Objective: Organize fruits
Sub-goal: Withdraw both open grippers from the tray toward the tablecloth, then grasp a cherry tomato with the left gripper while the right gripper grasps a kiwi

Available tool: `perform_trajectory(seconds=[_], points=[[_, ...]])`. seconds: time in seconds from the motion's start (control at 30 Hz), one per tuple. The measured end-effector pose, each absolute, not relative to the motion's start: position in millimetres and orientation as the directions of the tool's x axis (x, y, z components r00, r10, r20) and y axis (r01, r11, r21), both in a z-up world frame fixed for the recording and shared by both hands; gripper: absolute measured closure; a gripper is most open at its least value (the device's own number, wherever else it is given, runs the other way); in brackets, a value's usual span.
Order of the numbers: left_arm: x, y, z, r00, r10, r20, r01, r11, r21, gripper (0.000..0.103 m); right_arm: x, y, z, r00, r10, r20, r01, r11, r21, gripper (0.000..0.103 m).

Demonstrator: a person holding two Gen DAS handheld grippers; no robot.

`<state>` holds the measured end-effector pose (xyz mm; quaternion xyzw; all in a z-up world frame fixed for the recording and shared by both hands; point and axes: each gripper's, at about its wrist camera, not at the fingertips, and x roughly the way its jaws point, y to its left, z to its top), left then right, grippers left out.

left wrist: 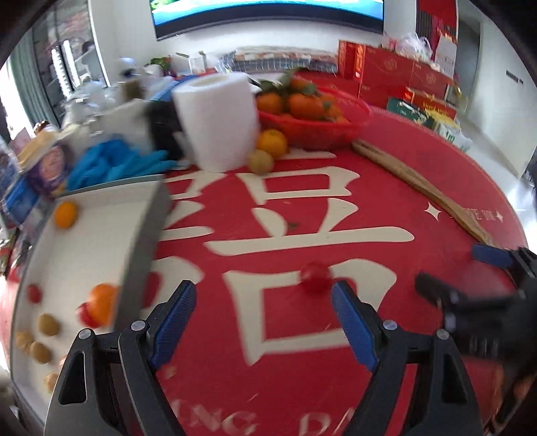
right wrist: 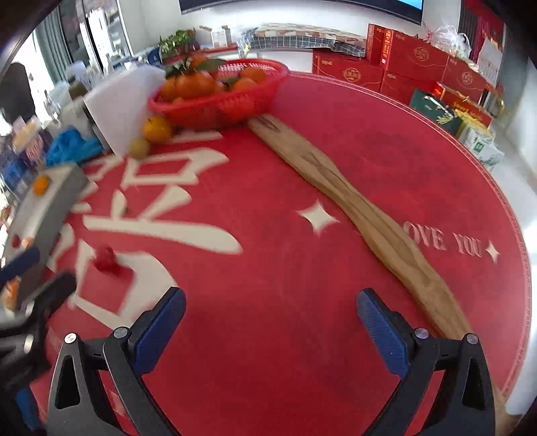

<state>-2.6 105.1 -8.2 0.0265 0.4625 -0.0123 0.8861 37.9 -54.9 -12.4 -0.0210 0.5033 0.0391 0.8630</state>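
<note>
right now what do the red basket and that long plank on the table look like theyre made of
Red basket: probably plastic, with an open mesh wall and uniform bright colour. Long plank: wood, matt and apparently unfinished, with brown grain streaks and a split at the far end.

A red round tablecloth (right wrist: 335, 151) with large cream characters covers the table, a long wooden board (right wrist: 352, 198) lying across it. A white paper roll (left wrist: 218, 120) stands beside crumpled blue gloves (left wrist: 114, 164). Red gift boxes (right wrist: 412, 63) are stacked beyond, below a wall screen (left wrist: 268, 13).
</note>
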Motion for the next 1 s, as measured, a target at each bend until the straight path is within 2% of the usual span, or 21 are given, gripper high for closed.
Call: perform_trajectory(seconds=[0.13, 0.23, 0.27, 0.3, 0.33, 0.37, 0.53, 0.73, 0.87, 0.9, 0.97, 1.0], points=[[10.5, 89.8, -17.3, 0.553, 0.012, -0.833, 0.046, 0.998, 0.045, 0.023, 29.5, -60.9, -13.7, 0.52, 0.066, -0.851, -0.124, 0.992, 0.001, 0.0], [9.9, 87.1, -15.8, 0.547, -0.018, -0.837, 0.052, 0.999, 0.013, 0.037, 27.0, -62.0, -15.8, 0.536, 0.07, -0.841, -0.13, 0.991, 0.0, 0.0], [10.5, 87.2, -15.9, 0.54, -0.049, -0.84, 0.063, 0.998, -0.018, 0.049, 26.6, -62.1, -16.2, 0.542, 0.07, -0.837, -0.13, 0.992, -0.001, 0.0], [9.3, 86.4, -15.1, 0.545, -0.046, -0.837, 0.064, 0.998, -0.013, 0.065, 27.1, -61.8, -16.6, 0.545, 0.07, -0.836, -0.129, 0.992, -0.001, 0.0], [7.4, 85.2, -14.0, 0.551, -0.041, -0.834, 0.072, 0.997, -0.002, 0.076, 28.3, -61.3, -17.3, 0.544, 0.068, -0.837, -0.129, 0.992, -0.003, 0.0], [4.7, 84.8, -13.6, 0.554, -0.036, -0.832, 0.078, 0.997, 0.009, 0.078, 31.3, -60.4, -17.7, 0.539, 0.065, -0.84, -0.126, 0.992, -0.003, 0.0], [-20.2, 101.9, -15.6, 0.59, 0.013, -0.808, 0.046, 0.998, 0.05, 0.078, 39.1, -46.9, -15.4, 0.507, 0.082, -0.858, -0.153, 0.988, 0.004, 0.0], [-44.7, 128.1, -16.7, 0.598, 0.023, -0.801, -0.011, 1.0, 0.021, 0.078, 81.3, 15.5, -14.8, 0.493, 0.17, -0.853, -0.26, 0.965, 0.042, 0.0], [-53.5, 138.3, -17.1, 0.607, 0.021, -0.795, -0.032, 0.999, 0.002, 0.077, 112.6, 58.1, -17.1, 0.51, 0.179, -0.841, -0.286, 0.958, 0.03, 0.001], [-55.7, 139.9, -16.5, 0.609, 0.023, -0.793, -0.036, 0.999, 0.001, 0.077, 121.0, 67.5, -17.2, 0.516, 0.18, -0.838, -0.285, 0.958, 0.03, 0.002], [-56.9, 139.3, -17.1, 0.615, 0.026, -0.788, -0.039, 0.999, 0.003, 0.077, 133.6, 81.8, -16.6, 0.531, 0.181, -0.828, -0.288, 0.957, 0.025, 0.011], [-58.4, 138.9, -16.9, 0.618, 0.028, -0.786, -0.04, 0.999, 0.005, 0.076, 137.9, 85.7, -17.4, 0.532, 0.18, -0.828, -0.285, 0.958, 0.026, 0.012]])
